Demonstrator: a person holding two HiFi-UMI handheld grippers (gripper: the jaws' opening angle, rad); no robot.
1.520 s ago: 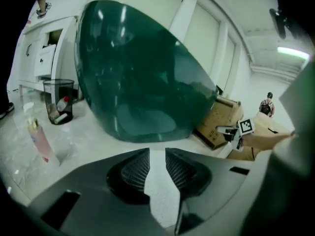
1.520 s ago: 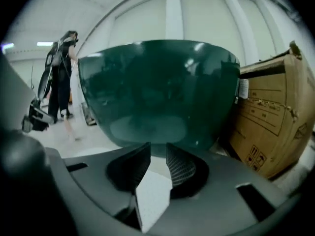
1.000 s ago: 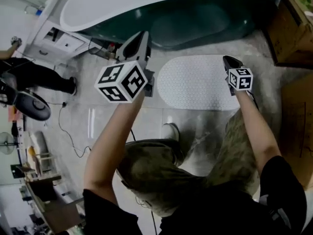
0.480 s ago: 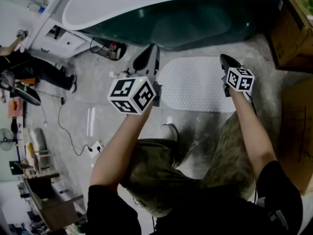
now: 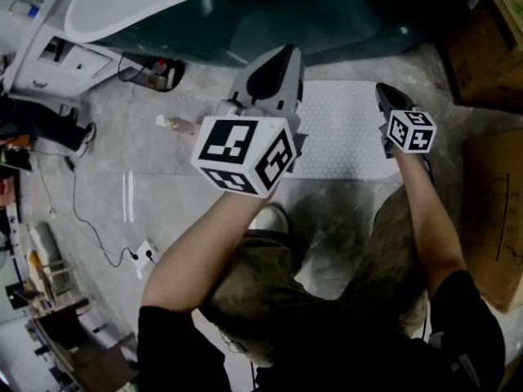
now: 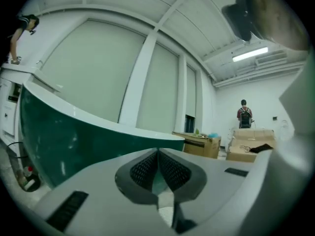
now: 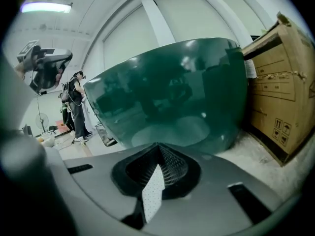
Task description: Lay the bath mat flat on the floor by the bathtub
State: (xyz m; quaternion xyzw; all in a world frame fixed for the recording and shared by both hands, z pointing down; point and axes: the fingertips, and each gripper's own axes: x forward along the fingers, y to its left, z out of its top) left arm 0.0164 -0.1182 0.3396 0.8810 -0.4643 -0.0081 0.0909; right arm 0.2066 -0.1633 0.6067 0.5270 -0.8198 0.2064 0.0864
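The white dotted bath mat (image 5: 343,129) lies on the grey floor along the dark green bathtub (image 5: 327,15). My right gripper (image 5: 391,96) is at the mat's right end. In the right gripper view, that gripper (image 7: 158,149) is shut on the mat's edge (image 7: 153,191), which shows as a white dotted strip between the pads. My left gripper (image 5: 276,55) is raised over the mat's left end and hides it. Seen in its own view, the left gripper (image 6: 158,154) has its pads together and no clear object between them.
Cardboard boxes (image 5: 482,39) stand right of the tub, and another box (image 5: 494,211) is beside my right arm. A small bottle (image 5: 176,123), a power strip (image 5: 147,254) with cable and a white cabinet (image 5: 49,60) are at the left. A person (image 6: 244,116) stands far off.
My left gripper has moved right and toward the tub, from beside the mat to over its left end. The right gripper stays at the mat's right end.
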